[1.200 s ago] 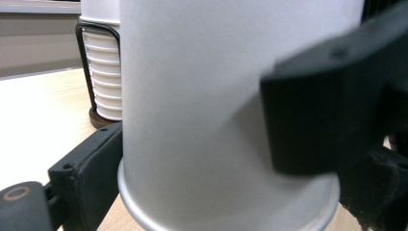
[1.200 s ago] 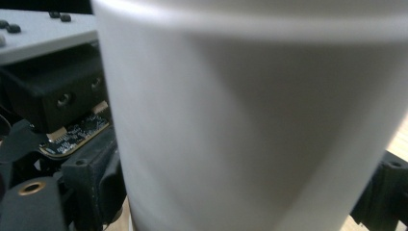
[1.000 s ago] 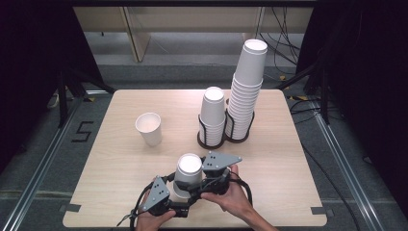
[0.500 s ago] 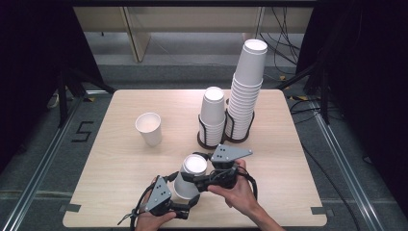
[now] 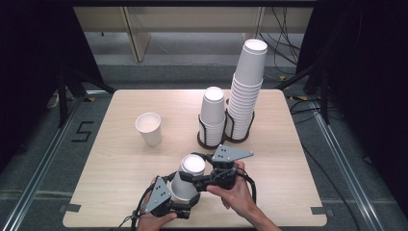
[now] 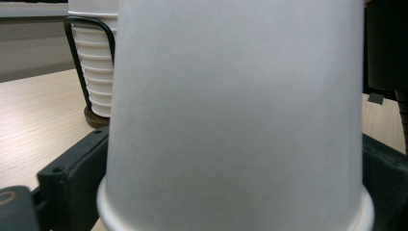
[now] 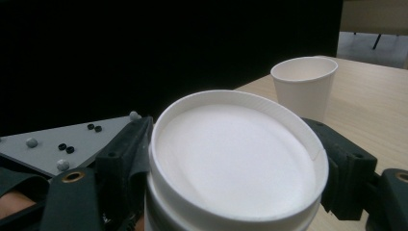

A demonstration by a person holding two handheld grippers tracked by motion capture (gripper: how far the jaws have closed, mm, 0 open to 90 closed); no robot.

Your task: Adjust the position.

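Note:
An upside-down white paper cup [image 5: 188, 179] is held over the table's front edge between both grippers. My left gripper [image 5: 179, 196] is shut on its lower part near the rim, and the cup's wall [image 6: 235, 115] stands between the left gripper's [image 6: 231, 192] black jaws. My right gripper [image 5: 196, 177] is shut on the cup's upper part, just under the base. In the right gripper view the round base [image 7: 231, 159] sits between the right gripper's [image 7: 235, 168] jaws. A second rim line below the base hints at a nested cup.
A single upright cup [image 5: 149, 128] stands at mid-left of the table [image 5: 288, 144] and shows again as a cup [image 7: 304, 84] beyond the right gripper. A short stack of cups [image 5: 212, 113] and a tall stack [image 5: 246, 91] stand in black wire holders at the back right.
The right gripper has shifted slightly right and farther away while staying on the cup. The cup's top leaned a little to the right. The left gripper has barely moved.

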